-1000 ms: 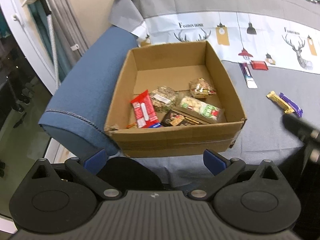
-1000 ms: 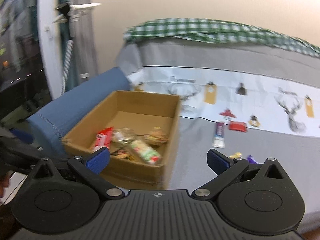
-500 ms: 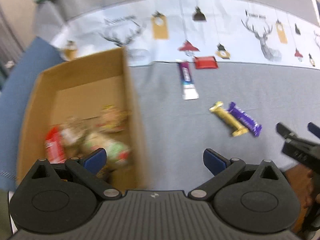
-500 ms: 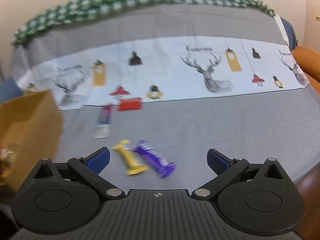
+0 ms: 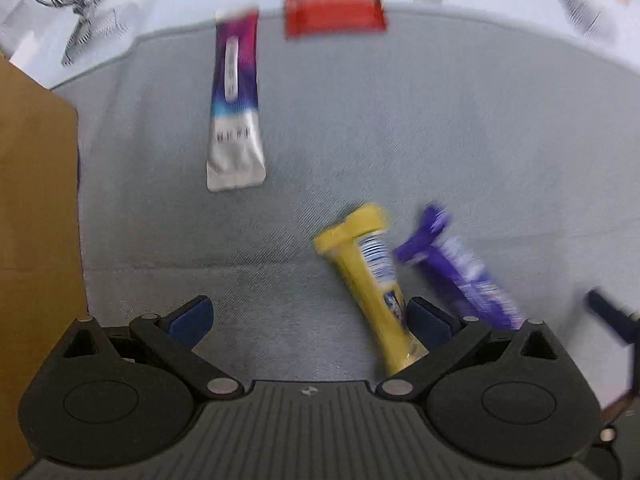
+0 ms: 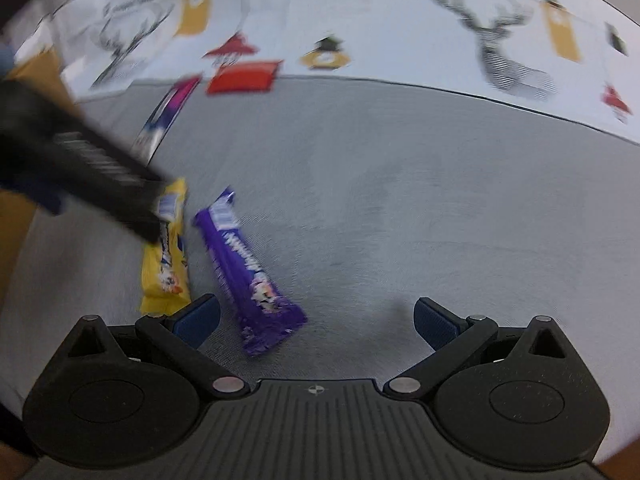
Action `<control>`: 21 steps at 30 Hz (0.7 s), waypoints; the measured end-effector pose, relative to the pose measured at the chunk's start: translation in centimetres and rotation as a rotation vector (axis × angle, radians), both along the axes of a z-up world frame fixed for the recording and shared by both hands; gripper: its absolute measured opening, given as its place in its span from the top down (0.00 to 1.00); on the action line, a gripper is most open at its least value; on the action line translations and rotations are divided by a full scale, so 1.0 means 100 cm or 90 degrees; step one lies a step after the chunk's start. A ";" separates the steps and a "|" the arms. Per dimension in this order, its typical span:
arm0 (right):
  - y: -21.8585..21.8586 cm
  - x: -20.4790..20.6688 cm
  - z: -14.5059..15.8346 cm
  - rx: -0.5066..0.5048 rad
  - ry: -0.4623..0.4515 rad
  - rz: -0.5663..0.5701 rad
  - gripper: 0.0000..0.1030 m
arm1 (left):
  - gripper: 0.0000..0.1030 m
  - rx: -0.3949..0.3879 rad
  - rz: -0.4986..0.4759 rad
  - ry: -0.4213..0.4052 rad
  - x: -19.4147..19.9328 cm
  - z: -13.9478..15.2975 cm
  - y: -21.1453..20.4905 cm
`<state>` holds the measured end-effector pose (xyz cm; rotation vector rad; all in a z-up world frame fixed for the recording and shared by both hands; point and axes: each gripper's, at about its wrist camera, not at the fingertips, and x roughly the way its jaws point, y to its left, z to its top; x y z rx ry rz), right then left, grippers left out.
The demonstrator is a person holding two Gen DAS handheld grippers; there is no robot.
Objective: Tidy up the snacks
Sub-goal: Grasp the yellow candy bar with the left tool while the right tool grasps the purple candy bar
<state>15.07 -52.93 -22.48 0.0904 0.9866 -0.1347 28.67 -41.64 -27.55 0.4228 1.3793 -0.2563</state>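
The left gripper [image 5: 308, 318] has its fingers spread apart, low over the grey surface [image 5: 400, 128]. A yellow bar [image 5: 370, 284] lies between them, its lower end beside the right-hand finger at 4 o'clock. A purple bar [image 5: 464, 272] lies just beside it at 3 o'clock. A pink-and-silver sachet [image 5: 235, 108] lies at 11 o'clock, a red packet [image 5: 335, 10] at 12, a cardboard box [image 5: 36, 220] at 9. The right gripper [image 6: 316, 320] also has its fingers apart, holding nothing, with the purple bar [image 6: 248, 268] just inside its left-hand finger.

My matt black plastic tongs [image 5: 308, 316] hang over woven grey cloth [image 5: 400, 128] — the wrappers, yellow bar [image 5: 368, 280] included, look glossy.
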 end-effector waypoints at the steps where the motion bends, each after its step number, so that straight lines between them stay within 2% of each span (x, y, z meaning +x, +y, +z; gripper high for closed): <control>1: 0.003 0.005 -0.005 -0.011 0.006 0.017 0.01 | 0.00 0.012 0.003 0.005 0.002 -0.008 0.003; 3: 0.005 0.013 -0.015 -0.031 0.010 0.036 0.01 | 0.00 -0.023 0.034 0.021 0.006 -0.011 0.014; 5: 0.002 0.017 -0.016 -0.026 -0.017 0.043 0.01 | 0.00 -0.039 0.055 0.043 0.014 -0.014 0.020; 10: -0.002 0.028 -0.017 -0.026 -0.034 0.070 0.01 | 0.00 -0.029 0.009 0.045 0.021 -0.013 0.011; 12: -0.004 0.027 -0.017 -0.026 -0.038 0.074 0.01 | 0.14 -0.043 -0.013 0.039 0.018 -0.009 0.011; 13: -0.003 0.026 -0.017 -0.027 -0.042 0.078 0.04 | 0.46 -0.054 -0.027 0.025 0.015 -0.001 0.008; 14: -0.002 0.024 -0.015 -0.027 -0.050 0.084 0.21 | 0.92 -0.062 -0.047 0.012 0.011 0.007 0.007; 15: -0.001 0.022 -0.012 -0.027 -0.063 0.093 0.36 | 0.91 -0.067 -0.066 0.012 0.008 0.014 0.005; 16: 0.002 0.019 -0.008 -0.029 -0.075 0.104 0.68 | 0.92 -0.071 -0.067 0.006 0.007 0.020 0.006; 17: 0.005 0.018 -0.004 -0.038 -0.076 0.110 0.82 | 0.92 -0.083 -0.074 0.002 0.005 0.025 0.007; 21: 0.007 0.014 0.004 -0.052 -0.077 0.074 0.84 | 0.92 -0.112 -0.073 -0.025 0.000 0.051 0.019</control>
